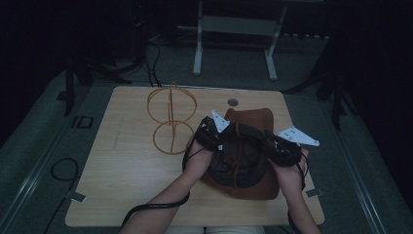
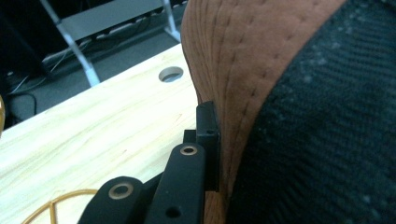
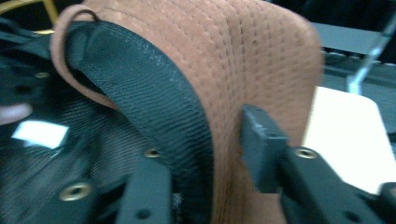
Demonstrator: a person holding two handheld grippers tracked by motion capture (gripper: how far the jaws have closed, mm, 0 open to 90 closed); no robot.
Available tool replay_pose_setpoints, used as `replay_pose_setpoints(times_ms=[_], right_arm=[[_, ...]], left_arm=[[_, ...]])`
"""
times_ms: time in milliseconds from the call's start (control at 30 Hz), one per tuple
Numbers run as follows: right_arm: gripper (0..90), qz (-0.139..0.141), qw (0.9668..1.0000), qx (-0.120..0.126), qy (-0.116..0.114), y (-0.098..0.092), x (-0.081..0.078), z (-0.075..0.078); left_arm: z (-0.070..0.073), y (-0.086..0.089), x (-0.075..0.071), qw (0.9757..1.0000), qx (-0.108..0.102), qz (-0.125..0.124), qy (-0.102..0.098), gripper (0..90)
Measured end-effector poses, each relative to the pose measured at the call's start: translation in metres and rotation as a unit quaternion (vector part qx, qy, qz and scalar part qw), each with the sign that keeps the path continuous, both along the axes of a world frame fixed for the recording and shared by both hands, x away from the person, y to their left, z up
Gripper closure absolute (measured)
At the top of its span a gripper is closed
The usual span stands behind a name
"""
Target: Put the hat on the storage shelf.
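Note:
A brown stitched hat point(image 1: 254, 120) with a black mesh lining lies crown-down on the wooden table point(image 1: 122, 170). My left gripper point(image 1: 212, 134) holds its left brim and my right gripper point(image 1: 283, 149) holds its right brim. In the left gripper view one black jaw presses the outside of the brown brim point(image 2: 243, 60); the other jaw is hidden behind the hat, so the left gripper point(image 2: 219, 142) is shut on it. In the right gripper view the right gripper point(image 3: 210, 161) has one jaw inside on the black band and one outside on the brown hat point(image 3: 261, 56).
A gold wire stand point(image 1: 171, 118) made of rings stands on the table just left of the hat; part of that wire stand point(image 2: 51, 210) shows by the left jaw. A round cable hole point(image 1: 233, 102) sits at the table's far edge. A metal frame point(image 1: 234, 29) stands beyond.

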State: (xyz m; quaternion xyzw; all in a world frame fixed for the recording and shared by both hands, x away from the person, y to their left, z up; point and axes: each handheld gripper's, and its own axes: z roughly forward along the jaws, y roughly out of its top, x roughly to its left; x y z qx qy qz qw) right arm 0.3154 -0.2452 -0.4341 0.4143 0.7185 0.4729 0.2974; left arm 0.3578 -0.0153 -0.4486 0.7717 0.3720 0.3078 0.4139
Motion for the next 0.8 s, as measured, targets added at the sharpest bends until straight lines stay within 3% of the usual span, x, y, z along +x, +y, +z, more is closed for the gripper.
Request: replay_pose_setpoints(times_ms=[200, 267, 333, 500, 600, 700, 767, 800], right_arm=[[50.5, 0.062, 0.998, -0.009, 0.002, -0.012, -0.023, 0.01], [47.9, 0.079, 0.9968, -0.007, -0.006, -0.017, -0.032, 0.014], [46.1, 0.084, 0.9962, -0.015, -0.019, -0.024, -0.038, 0.016], [48.1, 0.07, 0.9968, 0.006, -0.037, -0.055, -0.041, 0.022], [47.4, 0.058, 0.9976, 0.01, -0.036, -0.072, -0.038, 0.023], [46.7, 0.047, 0.9986, 0.011, -0.023, -0.087, -0.032, 0.02], [46.8, 0.037, 0.9992, 0.009, -0.013, -0.095, -0.027, 0.017], [46.8, 0.033, 0.9994, 0.01, -0.008, -0.098, -0.025, 0.016]], left_arm=[[0.003, 0.004, -0.006, 0.9998, -0.005, -0.007, -0.015, 88.1], [0.003, 0.007, -0.009, 0.9995, -0.007, -0.012, -0.029, 88.1], [0.004, 0.011, -0.011, 0.9991, -0.015, -0.018, -0.036, 88.1], [0.006, 0.024, -0.017, 0.997, -0.046, -0.043, -0.045, 88.1], [0.008, 0.032, -0.023, 0.9932, -0.06, -0.079, -0.062, 88.1], [0.011, 0.039, -0.03, 0.9877, -0.077, -0.114, -0.075, 88.1], [0.013, 0.043, -0.035, 0.9815, -0.088, -0.146, -0.087, 88.0], [0.015, 0.044, -0.038, 0.9806, -0.084, -0.153, -0.09, 88.1]])
